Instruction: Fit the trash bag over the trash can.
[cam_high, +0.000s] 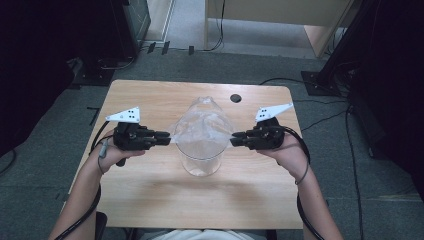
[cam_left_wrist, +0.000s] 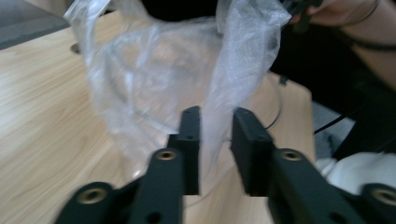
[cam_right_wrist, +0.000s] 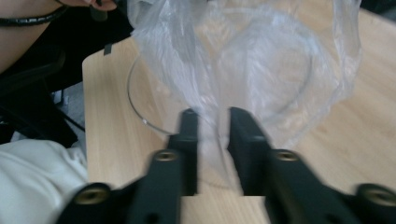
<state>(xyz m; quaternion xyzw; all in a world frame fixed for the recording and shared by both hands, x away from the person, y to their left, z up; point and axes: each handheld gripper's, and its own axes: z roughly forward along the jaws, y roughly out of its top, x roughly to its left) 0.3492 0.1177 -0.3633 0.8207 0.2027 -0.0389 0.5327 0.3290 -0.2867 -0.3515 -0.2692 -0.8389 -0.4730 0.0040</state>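
Now the left hand-held gripper (cam_high: 169, 137), at centre left of the high view, has its jaws apart with the bag (cam_high: 202, 127) film loose between them; the bag sits mid-frame, draped in the clear jar (cam_high: 201, 162) on the counter (cam_high: 150, 195). At centre right, the right hand-held gripper (cam_high: 233, 137) is likewise parted around film. Unpinched, the film could sag back into the jar; pulling could tip it.
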